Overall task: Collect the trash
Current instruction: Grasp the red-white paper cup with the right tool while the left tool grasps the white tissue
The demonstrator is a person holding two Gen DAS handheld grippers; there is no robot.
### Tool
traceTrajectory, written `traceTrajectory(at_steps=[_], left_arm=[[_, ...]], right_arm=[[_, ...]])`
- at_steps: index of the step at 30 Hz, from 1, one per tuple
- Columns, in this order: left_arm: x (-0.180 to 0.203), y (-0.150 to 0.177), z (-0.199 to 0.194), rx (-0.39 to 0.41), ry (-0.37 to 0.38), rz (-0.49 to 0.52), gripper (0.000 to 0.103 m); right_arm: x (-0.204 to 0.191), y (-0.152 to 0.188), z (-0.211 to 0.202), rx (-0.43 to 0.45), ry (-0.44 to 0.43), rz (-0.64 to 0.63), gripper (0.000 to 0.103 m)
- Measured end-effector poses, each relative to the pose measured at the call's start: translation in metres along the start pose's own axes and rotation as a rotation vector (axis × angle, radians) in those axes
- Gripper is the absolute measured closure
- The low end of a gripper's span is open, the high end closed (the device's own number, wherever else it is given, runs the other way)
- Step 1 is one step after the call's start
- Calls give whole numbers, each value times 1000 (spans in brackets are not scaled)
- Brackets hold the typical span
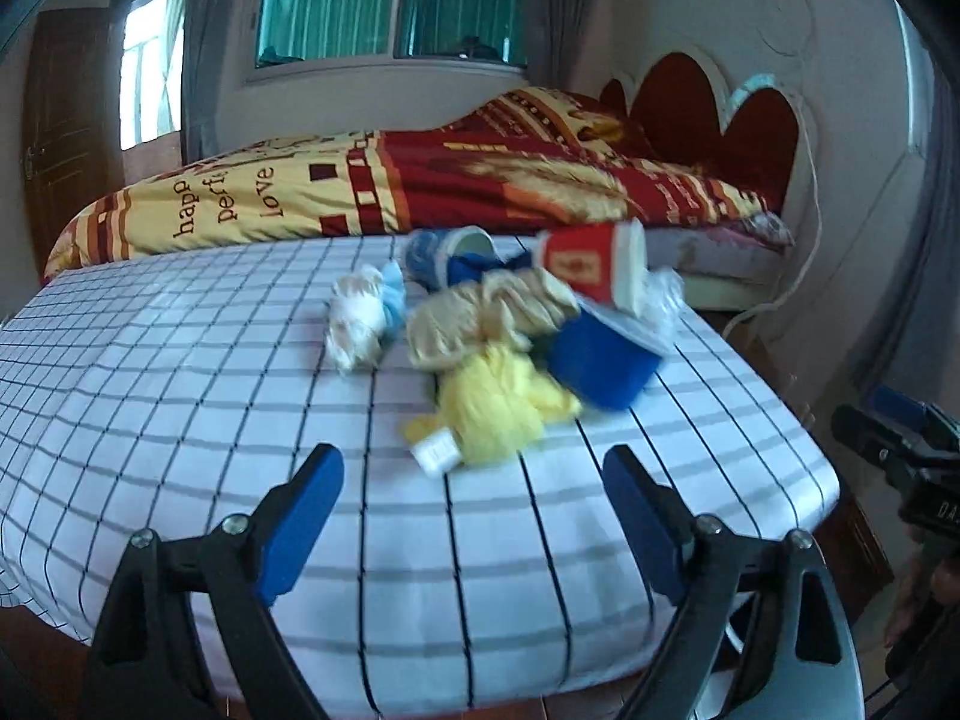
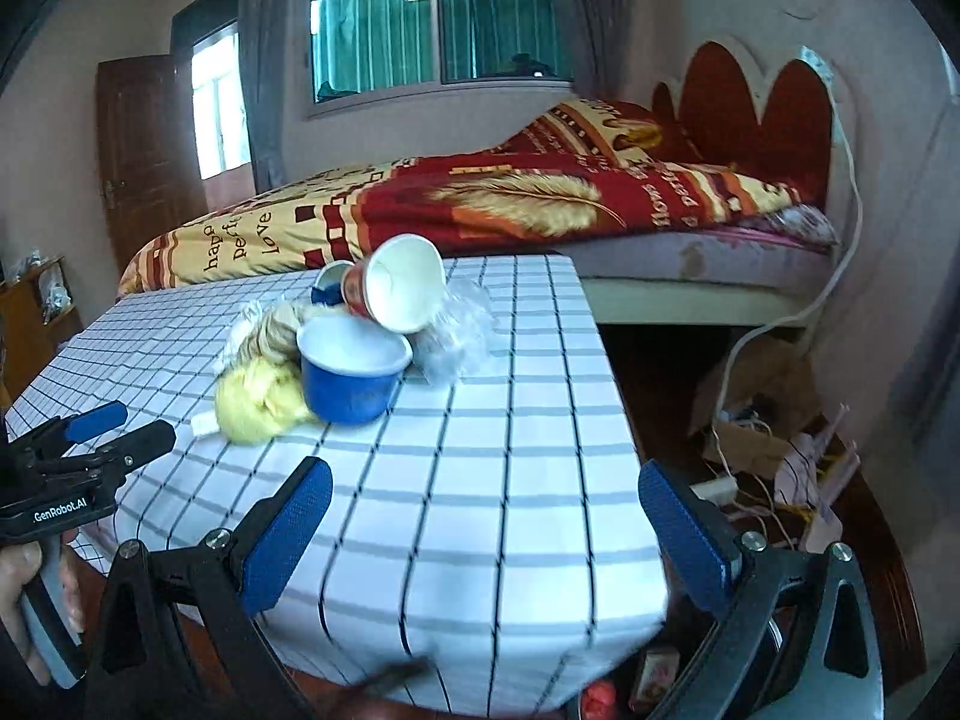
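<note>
Evidently nothing collected yet: left tongs [image 1: 474,483] and right tongs [image 2: 483,498] both gape wide, empty, near the table's front edge. Trash pile sits mid-table, untouched: blue paper bowl [image 2: 351,375], red paper cup [image 2: 393,285] tipped on it, yellow crumpled wad [image 1: 498,414], white crumpled tissue [image 1: 357,324] at left. All pickups remain.

Both wrist views look low across the checked table [image 1: 180,396] toward the bed [image 2: 540,198] — sharing the central trash pile [image 1: 498,336].

Both tools: black plastic frames, silver screws, blue textured pads [image 2: 288,534]. Left tool [image 2: 90,438] showing white "GenRobot.AI" lettering; bare-skinned hand [image 2: 24,588] gripping grey handle.
</note>
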State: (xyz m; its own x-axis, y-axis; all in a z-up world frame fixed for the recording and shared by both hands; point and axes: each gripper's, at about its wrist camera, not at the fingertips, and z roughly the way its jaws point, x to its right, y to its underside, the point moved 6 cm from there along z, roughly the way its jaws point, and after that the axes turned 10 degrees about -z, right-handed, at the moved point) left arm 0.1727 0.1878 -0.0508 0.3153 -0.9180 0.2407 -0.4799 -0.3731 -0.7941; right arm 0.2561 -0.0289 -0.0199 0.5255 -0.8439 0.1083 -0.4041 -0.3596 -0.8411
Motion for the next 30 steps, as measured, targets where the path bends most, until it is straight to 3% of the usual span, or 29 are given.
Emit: traceTrajectory(at_steps=[11, 17, 26, 28, 30], left_arm=[[-47, -37, 47, -10, -64, -49, 17], [-71, -48, 71, -45, -65, -101, 25], [-70, -58, 125, -149, -56, -71, 38], [-72, -56, 139, -193, -71, -67, 42], [-71, -56, 145, -223, -60, -70, 63]], right_arm=[[-26, -63, 65, 32, -80, -57, 1], [-48, -90, 113, 3, -139, -85, 18], [-56, -103, 162, -48, -186, -53, 58], [-58, -103, 166, -57, -199, -63, 77], [-60, -104, 168, -55, -212, -71, 97]])
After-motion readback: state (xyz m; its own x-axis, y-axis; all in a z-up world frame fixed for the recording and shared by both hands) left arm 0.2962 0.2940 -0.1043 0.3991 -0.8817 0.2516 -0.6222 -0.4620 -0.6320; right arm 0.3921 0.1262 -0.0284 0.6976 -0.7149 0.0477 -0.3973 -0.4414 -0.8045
